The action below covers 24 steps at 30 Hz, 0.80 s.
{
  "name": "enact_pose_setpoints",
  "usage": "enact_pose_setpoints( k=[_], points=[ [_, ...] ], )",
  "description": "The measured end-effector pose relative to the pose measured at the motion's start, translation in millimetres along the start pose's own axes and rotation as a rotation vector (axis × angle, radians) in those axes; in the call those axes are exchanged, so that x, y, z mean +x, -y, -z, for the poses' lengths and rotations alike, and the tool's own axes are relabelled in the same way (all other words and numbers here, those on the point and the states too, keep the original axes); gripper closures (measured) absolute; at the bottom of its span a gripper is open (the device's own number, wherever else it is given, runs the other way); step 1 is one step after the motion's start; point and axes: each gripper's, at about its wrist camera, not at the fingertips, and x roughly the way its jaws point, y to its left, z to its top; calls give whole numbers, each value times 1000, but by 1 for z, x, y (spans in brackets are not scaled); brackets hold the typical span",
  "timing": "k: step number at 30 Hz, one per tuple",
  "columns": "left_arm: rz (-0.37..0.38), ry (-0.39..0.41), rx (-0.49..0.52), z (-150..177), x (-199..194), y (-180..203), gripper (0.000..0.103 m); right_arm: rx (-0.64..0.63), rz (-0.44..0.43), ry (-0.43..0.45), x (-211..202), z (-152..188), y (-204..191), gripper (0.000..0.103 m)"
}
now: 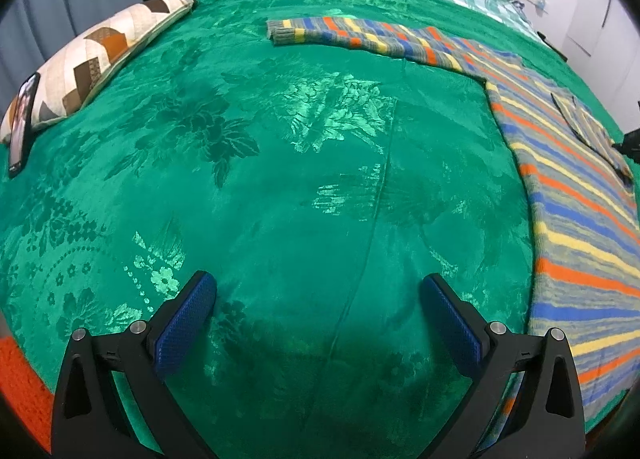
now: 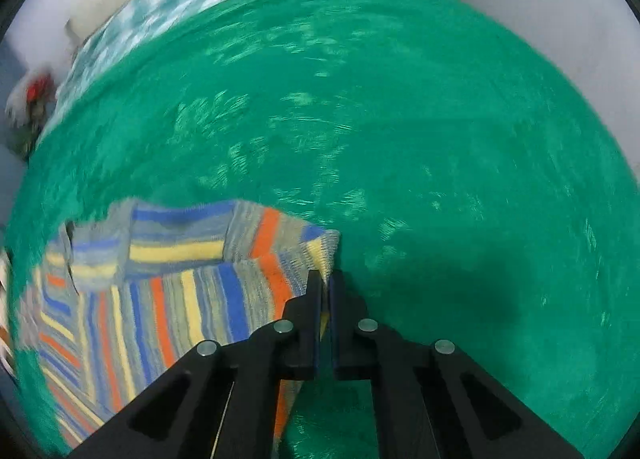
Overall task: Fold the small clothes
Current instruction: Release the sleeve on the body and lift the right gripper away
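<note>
We find the left gripper (image 1: 318, 323) wide open and empty over the green blanket (image 1: 248, 187). The right gripper (image 2: 326, 283) is clamped on a cuff edge of the striped sweater (image 2: 168, 299), which lies flat on the blanket, one sleeve extended at the far side. A patterned pillow (image 1: 100, 55) sits far left.

Showing even, soft indoor light; sheen glinting off the green blanket (image 1: 304, 163). Bending heavily at fisheye edges, darkening into vignette. Smearing with motion blur across the right wrist view.
</note>
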Motion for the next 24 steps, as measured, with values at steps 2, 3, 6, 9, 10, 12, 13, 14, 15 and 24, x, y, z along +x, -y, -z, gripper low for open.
enact_pose_setpoints(
  k=[2,3,6,9,10,12,13,14,15,24],
  points=[
    [-1,1,-1,0,0,0,1,-24,10,1,-2,1,-6,79],
    [0,1,0,0,0,0,1,-16,51,11,-10,3,-7,68],
    [11,3,-10,-1,-2,-2,1,-77,53,103,-44,15,-17,68],
    [13,3,-16,-1,-1,-2,1,-188,-166,124,-74,48,-40,69],
    [10,4,-14,-1,0,-2,1,-208,-268,94,-74,65,-47,68],
    [3,4,-5,-1,0,0,1,-232,-239,28,-58,89,-49,65],
    [2,4,-1,-1,1,0,1,-232,-202,-17,-46,96,-47,65],
    [1,3,3,0,0,0,1,-209,-188,-83,-30,106,-41,65],
    [3,3,4,0,0,0,1,-187,-208,-81,-27,108,-37,65],
    [69,10,-74,0,-9,-14,1,-92,-159,200,-136,137,-16,16]
  ],
)
